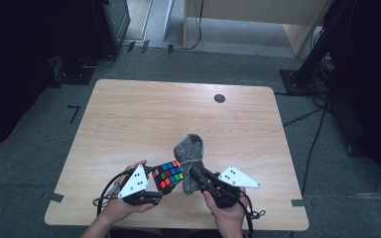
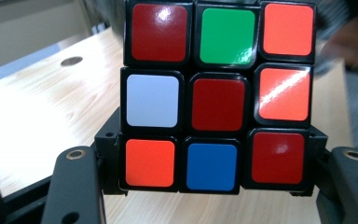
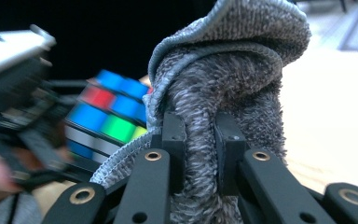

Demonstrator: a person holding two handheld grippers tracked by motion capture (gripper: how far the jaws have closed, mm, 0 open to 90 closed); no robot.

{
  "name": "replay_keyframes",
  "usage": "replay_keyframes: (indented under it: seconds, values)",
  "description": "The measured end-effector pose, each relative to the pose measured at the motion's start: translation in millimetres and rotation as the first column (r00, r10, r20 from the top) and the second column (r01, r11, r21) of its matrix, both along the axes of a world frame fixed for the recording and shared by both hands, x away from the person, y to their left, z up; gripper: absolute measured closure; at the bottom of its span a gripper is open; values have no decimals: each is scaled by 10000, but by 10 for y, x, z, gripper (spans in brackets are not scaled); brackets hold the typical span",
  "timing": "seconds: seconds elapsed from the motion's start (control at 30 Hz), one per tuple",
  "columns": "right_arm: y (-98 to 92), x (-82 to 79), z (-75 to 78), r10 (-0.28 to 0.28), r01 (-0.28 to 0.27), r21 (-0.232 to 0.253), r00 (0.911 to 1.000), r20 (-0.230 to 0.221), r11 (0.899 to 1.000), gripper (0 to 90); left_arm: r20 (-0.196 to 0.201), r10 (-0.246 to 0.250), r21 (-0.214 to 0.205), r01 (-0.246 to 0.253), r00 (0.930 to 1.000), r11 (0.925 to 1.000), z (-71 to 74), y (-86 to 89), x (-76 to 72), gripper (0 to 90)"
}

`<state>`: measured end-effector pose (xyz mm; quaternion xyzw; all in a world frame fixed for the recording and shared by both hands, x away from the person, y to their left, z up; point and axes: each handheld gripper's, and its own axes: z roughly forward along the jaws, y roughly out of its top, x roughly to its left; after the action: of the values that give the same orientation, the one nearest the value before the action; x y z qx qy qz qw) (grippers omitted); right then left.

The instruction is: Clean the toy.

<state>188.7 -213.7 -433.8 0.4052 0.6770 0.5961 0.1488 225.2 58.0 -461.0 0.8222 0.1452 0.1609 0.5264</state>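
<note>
A scrambled puzzle cube (image 1: 167,175) with red, blue, green and orange stickers is held above the table's near edge by my left gripper (image 1: 155,194), whose jaws clamp the cube's (image 2: 216,100) lower sides. Its near face fills the left gripper view. A grey fuzzy cloth (image 1: 191,154) stands bunched just right of the cube, touching or nearly touching it. My right gripper (image 1: 198,174) is shut on the cloth (image 3: 223,88), its two pads squeezing a fold between them. In the right gripper view the cube (image 3: 107,119) shows blurred behind the cloth, at left.
The wooden table (image 1: 144,114) carries a small dark round hole (image 1: 220,98) near its far edge. Cables and dark stands sit on the grey carpet around the table. A wooden cabinet (image 1: 258,20) stands beyond it.
</note>
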Motion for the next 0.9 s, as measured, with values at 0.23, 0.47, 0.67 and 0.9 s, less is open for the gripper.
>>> replay_keyframes:
  seconds: [0.23, 0.47, 0.67, 0.9]
  values:
    - [174, -48, 30, 806, -809, 365, 9967, 88, 9961, 781, -74, -181, -166, 180, 9998, 9997, 21, -4, -23, 338]
    - [188, -111, 98, 176, -117, -918, 9978, 637, 9957, 778, -437, 892, 1944, -791, 9951, 9777, 36, -137, 42, 339]
    - [645, -311, 96, 886, -86, -4118, 9805, 1756, 9112, 771, -475, 1311, 3207, -1092, 9902, 9409, 43, -327, -28, 340]
    - [521, -244, 92, -323, 1129, -4323, 9814, 1895, 8947, 770, -627, 1433, 3060, -1176, 9877, 9447, 12, -290, 7, 342]
